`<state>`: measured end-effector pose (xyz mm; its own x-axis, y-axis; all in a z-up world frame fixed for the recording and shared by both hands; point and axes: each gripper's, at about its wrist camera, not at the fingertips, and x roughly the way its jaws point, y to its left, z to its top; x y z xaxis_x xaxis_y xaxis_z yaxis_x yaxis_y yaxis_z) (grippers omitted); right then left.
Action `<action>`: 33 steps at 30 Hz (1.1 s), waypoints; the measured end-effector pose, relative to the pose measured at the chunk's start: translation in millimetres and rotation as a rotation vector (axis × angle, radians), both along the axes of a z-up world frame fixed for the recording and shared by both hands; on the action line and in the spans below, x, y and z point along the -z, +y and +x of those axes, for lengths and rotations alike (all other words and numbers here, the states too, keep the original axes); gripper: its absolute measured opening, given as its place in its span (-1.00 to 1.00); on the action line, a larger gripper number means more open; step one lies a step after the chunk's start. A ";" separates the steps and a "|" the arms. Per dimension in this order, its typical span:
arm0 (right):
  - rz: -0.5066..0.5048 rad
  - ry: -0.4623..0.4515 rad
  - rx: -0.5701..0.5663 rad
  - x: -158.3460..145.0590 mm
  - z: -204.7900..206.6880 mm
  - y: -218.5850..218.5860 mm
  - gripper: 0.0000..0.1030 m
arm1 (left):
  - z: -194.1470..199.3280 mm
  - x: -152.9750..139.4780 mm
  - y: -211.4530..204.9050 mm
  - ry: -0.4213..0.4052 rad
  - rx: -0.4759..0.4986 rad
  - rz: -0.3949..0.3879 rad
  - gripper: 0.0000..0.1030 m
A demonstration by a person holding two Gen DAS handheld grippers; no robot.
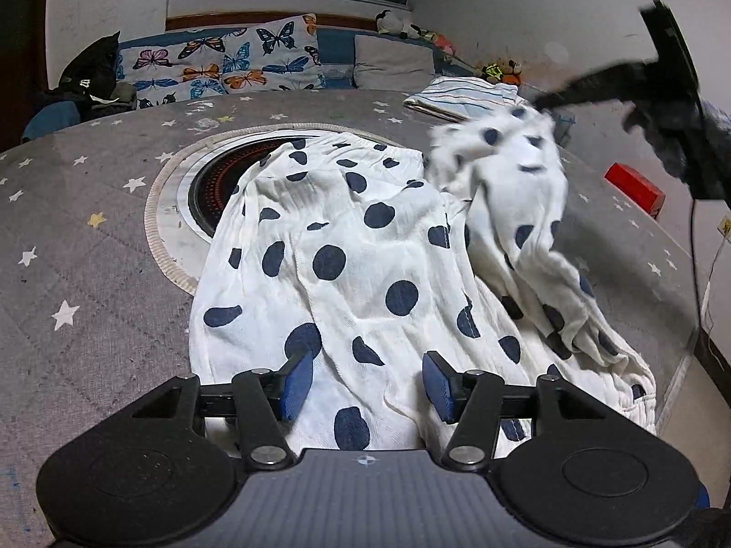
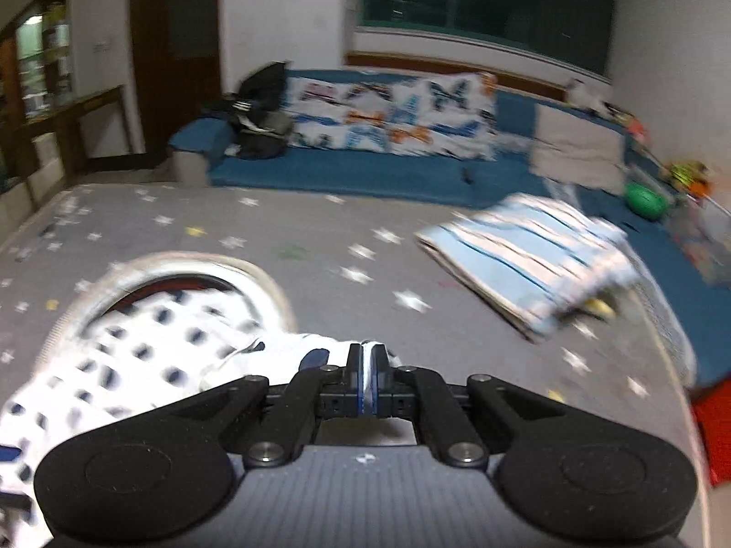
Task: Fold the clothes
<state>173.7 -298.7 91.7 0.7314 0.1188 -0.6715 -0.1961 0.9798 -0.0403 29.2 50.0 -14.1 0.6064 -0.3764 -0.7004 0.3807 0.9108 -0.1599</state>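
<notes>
A white garment with navy polka dots (image 1: 347, 265) lies spread on the round grey star-print table (image 1: 91, 237). My left gripper (image 1: 368, 388) is open, its blue pads on either side of the garment's near edge, low over the cloth. My right gripper (image 2: 365, 367) is shut on a corner of the same garment (image 2: 137, 356) and holds it lifted; in the left wrist view it shows blurred at the upper right (image 1: 553, 102) with the cloth hanging from it.
A folded blue-and-white striped cloth (image 1: 461, 96) (image 2: 530, 255) lies at the table's far right. A round hotplate inset (image 1: 214, 182) sits partly under the garment. A red box (image 1: 635, 187) lies at the right edge. A blue sofa (image 2: 365, 169) with cushions stands behind.
</notes>
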 end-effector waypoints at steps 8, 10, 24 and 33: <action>-0.037 0.133 0.210 49.4 -24.4 -74.4 -0.82 | 0.9 1.0 -3.8 -0.002 0.015 0.024 0.19; -0.054 0.154 0.253 59.5 -28.1 -83.7 -0.58 | 2.1 1.5 -5.2 -0.004 0.020 0.030 0.25; -0.038 0.091 0.173 67.9 2.1 -40.9 -0.26 | 0.5 4.9 -9.9 0.008 0.021 0.028 0.74; -0.060 0.115 0.156 86.2 38.6 -19.9 0.06 | -1.1 6.8 -10.5 0.001 0.002 0.044 1.00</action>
